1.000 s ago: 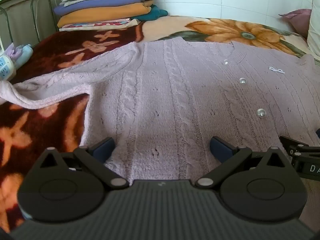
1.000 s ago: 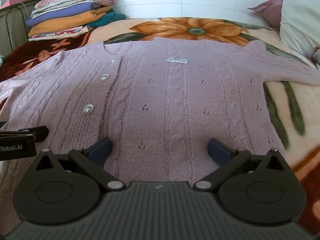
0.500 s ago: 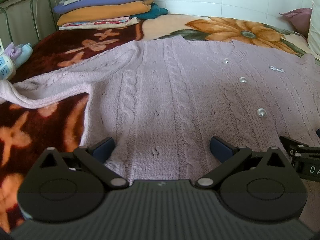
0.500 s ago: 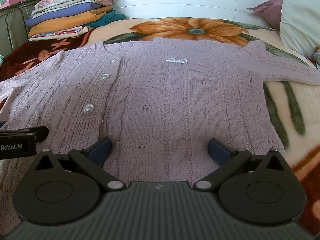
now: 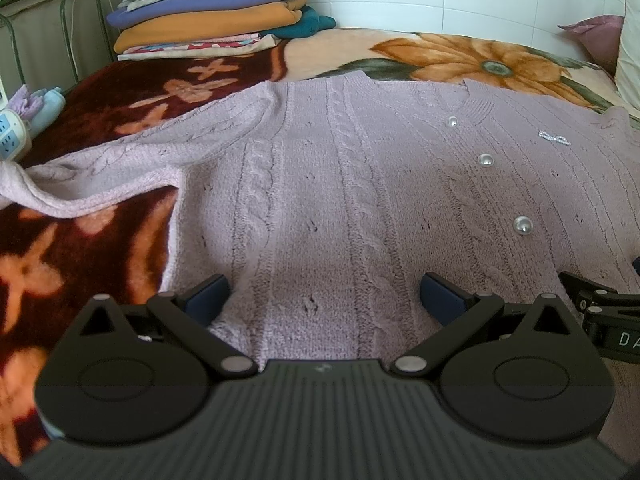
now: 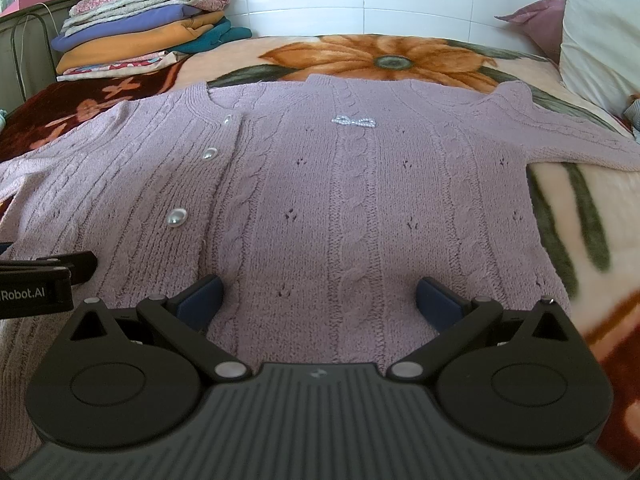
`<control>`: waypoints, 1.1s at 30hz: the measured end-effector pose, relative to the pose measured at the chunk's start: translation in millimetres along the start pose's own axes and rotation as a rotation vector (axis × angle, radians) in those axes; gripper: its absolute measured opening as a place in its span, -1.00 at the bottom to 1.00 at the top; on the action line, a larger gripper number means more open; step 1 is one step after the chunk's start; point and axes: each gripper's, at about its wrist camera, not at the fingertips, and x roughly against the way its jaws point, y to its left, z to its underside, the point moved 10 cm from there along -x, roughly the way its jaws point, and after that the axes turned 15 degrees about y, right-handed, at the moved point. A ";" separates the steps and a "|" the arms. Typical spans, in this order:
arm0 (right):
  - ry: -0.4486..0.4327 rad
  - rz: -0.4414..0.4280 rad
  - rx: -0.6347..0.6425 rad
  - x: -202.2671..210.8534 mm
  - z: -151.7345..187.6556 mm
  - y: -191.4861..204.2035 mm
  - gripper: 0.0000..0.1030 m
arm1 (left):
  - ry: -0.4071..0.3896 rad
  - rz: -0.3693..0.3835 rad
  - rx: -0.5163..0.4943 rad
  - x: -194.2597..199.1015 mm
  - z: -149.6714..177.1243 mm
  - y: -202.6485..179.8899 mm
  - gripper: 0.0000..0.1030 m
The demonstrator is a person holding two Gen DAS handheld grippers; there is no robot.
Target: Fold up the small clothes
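The bed blanket (image 6: 400, 60), printed with an orange flower at the far side and dark red with pale motifs on the left, carries everything recorded here. The cardigan serves as landmark.

The cardigan (image 6: 360, 208), lilac cable knit, lies face up and spread flat across the middle of the blanket, hem toward both cameras, neckline away. This layout exposes full width and both sleeves, presumably so folds can begin from the edges. Its left sleeve (image 5: 120, 168) runs outward and slightly rumpled over the red part of the blanket; the right sleeve (image 6: 572, 140) extends outward, flat. No fold is yet made.

Beyond the cardigan's left shoulder, a stack of folded clothes (image 5: 208, 12) sits against the tiled wall, likely finished items kept clear of the work area. Beyond the right shoulder stand a white pillow (image 6: 600, 36) and a pink cushion (image 6: 540, 20).

The left gripper (image 5: 324, 296) hovers at the hem, left half of the cardigan, jaws spread wide, holding nothing. The right gripper (image 6: 320, 300) sits at the hem's right half, likewise released and empty. Both are side by side, each visible at the edge of the other's view, judged positioned to take the hem or move out toward the sleeves.

Smallest: pearl buttons (image 6: 177, 217) down the placket, fastened, and a beaded bow (image 6: 354, 121) right of it.
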 end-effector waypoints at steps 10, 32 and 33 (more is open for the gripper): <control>0.001 0.000 0.000 -0.9 0.2 0.3 1.00 | 0.003 -0.001 -0.001 -1.1 0.8 0.5 1.00; 0.019 0.001 0.001 -1.5 -0.4 -1.8 1.00 | 0.040 0.000 -0.011 -0.8 -0.8 -0.9 1.00; 0.022 0.002 0.002 -1.9 -0.8 -1.5 1.00 | 0.040 -0.001 -0.012 -1.0 -0.9 -0.6 1.00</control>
